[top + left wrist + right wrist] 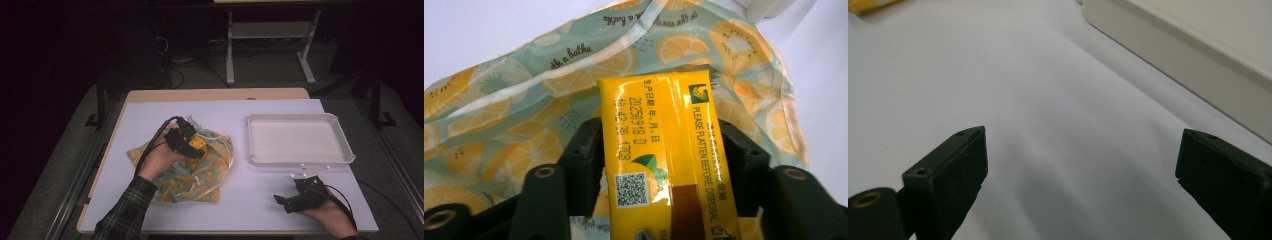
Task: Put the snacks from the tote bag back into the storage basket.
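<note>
White bench: our left gripper [659,165] clamps a yellow carton [669,155] above the fruit-print bag [200,170]; right gripper [1083,180] gapes empty; near the right edge, the tray [300,157] awaits filling.

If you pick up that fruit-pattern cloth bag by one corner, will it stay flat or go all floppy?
Probably floppy: the fruit-pattern cloth bag lies crumpled and folded on the table, so it should droop and hang. It looks thin, so likely light. The yellow drink carton, clamped in the left gripper, keeps straight edges, so it seems much stiffer than the bag.
</note>
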Demonstrator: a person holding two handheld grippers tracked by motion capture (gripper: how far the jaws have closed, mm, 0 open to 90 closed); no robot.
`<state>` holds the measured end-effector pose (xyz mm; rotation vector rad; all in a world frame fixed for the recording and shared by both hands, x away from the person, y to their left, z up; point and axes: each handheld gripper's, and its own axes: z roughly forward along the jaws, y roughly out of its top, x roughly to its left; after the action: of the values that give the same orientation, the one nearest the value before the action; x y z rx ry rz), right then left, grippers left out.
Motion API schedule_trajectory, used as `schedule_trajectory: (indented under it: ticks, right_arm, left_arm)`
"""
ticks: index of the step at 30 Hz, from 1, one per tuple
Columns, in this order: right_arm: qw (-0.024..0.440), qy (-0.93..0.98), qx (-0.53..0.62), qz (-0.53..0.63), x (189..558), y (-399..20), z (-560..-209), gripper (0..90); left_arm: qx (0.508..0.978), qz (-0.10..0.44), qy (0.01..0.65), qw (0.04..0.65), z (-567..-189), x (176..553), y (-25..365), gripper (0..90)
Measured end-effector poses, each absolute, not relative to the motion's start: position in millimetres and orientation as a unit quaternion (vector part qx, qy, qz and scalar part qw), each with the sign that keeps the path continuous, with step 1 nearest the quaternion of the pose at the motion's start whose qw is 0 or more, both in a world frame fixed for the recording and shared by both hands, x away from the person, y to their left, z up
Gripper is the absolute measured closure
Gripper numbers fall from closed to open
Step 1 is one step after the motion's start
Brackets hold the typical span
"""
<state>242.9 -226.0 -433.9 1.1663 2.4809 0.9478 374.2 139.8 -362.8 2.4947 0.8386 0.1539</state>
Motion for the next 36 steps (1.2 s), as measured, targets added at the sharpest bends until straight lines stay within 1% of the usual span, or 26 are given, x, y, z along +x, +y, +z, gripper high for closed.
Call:
schedule_trajectory:
  ticks: [7, 21, 36]
  right_arm:
    - [0.120, 0.849, 0.400, 0.324, 242.6, -226.0, -434.0, 6.2]
    - [0.120, 0.848, 0.401, 0.326, 242.4, -226.3, -433.8, 6.2]
    - [0.120, 0.849, 0.400, 0.325, 242.6, -225.9, -433.9, 6.2]
  left_arm:
    - [0.917, 0.063, 0.305, 0.251, -362.5, 372.7, 140.1, 49.8]
    - [0.919, 0.066, 0.295, 0.251, -360.4, 372.9, 142.6, 50.9]
    - [0.919, 0.061, 0.275, 0.276, -347.9, 369.6, 153.7, 51.1]
